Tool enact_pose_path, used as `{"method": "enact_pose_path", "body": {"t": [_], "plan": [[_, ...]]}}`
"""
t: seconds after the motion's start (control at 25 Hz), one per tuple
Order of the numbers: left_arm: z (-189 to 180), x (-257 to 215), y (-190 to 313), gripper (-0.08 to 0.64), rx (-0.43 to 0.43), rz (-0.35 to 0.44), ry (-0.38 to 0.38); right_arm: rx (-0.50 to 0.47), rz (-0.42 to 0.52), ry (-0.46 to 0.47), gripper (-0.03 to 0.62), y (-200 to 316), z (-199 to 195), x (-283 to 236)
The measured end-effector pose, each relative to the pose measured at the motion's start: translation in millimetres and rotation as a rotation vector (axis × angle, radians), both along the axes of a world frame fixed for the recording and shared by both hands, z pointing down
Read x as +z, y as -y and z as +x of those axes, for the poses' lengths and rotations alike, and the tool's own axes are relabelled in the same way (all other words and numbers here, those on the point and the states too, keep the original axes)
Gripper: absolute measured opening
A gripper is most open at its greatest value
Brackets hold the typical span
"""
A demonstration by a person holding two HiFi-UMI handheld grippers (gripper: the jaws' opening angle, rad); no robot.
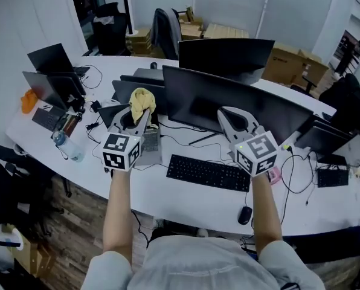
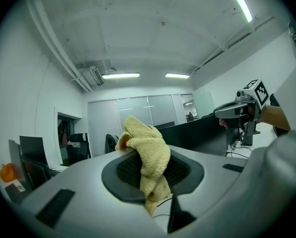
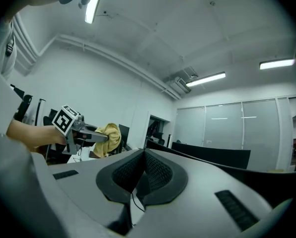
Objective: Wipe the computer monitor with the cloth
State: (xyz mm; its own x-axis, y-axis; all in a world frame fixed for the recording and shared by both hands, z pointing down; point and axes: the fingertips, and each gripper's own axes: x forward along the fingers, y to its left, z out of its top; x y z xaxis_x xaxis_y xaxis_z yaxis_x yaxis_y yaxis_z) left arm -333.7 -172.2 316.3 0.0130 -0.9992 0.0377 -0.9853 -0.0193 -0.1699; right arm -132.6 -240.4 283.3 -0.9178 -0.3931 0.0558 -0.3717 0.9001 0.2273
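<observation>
Left gripper view looks along the left gripper (image 2: 149,175), whose jaws are pressed together on a yellow cloth (image 2: 147,155). The cloth is bunched up above the pads and a short tail of it hangs down below them. Right gripper view shows the right gripper (image 3: 140,158) with its two ribbed pads meeting at the tips and nothing between them — only a thin cable on the desk shows through the slit behind.

From the head view, both grippers are held up over the white desk (image 1: 168,193), each in a bare-armed hand, the left one ahead of the left hand (image 1: 121,162) and the right one ahead of the right hand (image 1: 257,162). The cloth sits at the left gripper's tip, just beside the upper left corner of the wide dark monitor (image 1: 228,104); whether it touches the screen cannot be told. The right gripper's tip lies in front of the middle of that screen.

Below the monitor lies a black keyboard (image 1: 207,173), with a mouse (image 1: 245,215) near the desk's front edge. A second monitor (image 1: 225,56) stands behind the first. Off to the left are open laptops (image 1: 47,88) and a water bottle (image 1: 68,147) — further back, cardboard boxes (image 1: 286,64) and an office chair (image 1: 165,32).
</observation>
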Motion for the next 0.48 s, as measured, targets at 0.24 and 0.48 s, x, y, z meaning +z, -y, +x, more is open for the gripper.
{"method": "enact_pose_path", "body": {"t": [0.24,0.48], "plan": [[-41,-9,65,0.097,0.119,0.022,0.001,0.124,-0.027,0.018,0.026,26,-28,1],[-71,-9,114,0.095,0.168,0.023,0.029,0.212,-0.073,0.043,0.026,40,-51,4]]}}
